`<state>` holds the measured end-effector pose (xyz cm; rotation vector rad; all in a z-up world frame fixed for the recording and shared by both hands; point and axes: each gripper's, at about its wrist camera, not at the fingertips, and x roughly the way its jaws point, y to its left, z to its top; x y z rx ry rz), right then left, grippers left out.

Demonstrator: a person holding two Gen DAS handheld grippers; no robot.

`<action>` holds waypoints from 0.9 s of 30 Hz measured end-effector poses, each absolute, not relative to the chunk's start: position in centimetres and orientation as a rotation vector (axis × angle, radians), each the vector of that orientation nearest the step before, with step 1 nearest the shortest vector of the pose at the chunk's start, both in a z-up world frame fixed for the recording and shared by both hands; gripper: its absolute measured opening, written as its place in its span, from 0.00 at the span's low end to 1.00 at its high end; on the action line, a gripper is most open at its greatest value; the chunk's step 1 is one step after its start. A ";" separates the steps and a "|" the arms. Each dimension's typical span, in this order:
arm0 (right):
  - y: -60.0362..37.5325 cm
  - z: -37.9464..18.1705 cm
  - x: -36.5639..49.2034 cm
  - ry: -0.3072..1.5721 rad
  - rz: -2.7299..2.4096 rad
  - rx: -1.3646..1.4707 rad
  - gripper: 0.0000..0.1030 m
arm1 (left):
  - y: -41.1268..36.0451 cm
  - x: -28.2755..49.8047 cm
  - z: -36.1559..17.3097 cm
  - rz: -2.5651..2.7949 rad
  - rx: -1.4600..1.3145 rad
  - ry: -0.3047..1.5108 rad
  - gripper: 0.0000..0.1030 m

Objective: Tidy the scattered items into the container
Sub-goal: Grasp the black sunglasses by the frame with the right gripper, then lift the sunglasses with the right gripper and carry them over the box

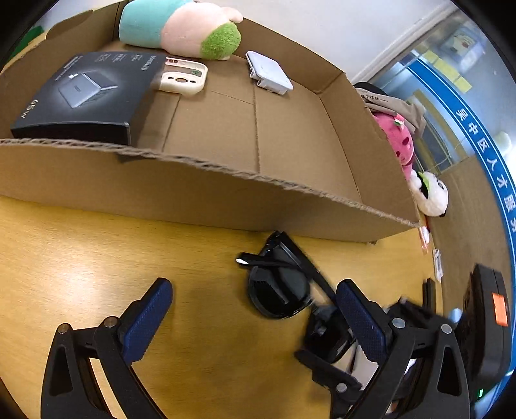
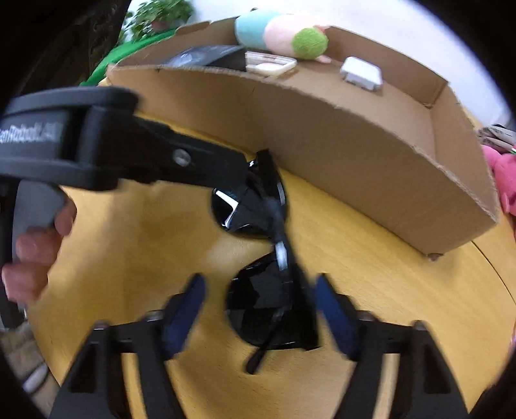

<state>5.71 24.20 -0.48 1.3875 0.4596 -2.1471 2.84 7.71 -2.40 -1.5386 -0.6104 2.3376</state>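
Note:
Black sunglasses lie folded on the yellow wooden table just in front of the cardboard box. My left gripper is open wide, its blue pads either side of the far lens. In the right wrist view one of its black fingers reaches in from the left to that lens. My right gripper straddles the near lens; the right pad is at the frame, the left pad stands apart. The picture is blurred there.
The box holds a teal, pink and green plush, a black product box, a cream device and a white gadget. Pink and white plushes lie beyond its right wall. A person's hand grips the left handle.

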 end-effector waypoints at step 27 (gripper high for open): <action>23.1 0.6 8.8 0.269 -2.222 1.290 0.13 | 8.0 3.7 -1.0 2.414 -1.486 -0.567 0.12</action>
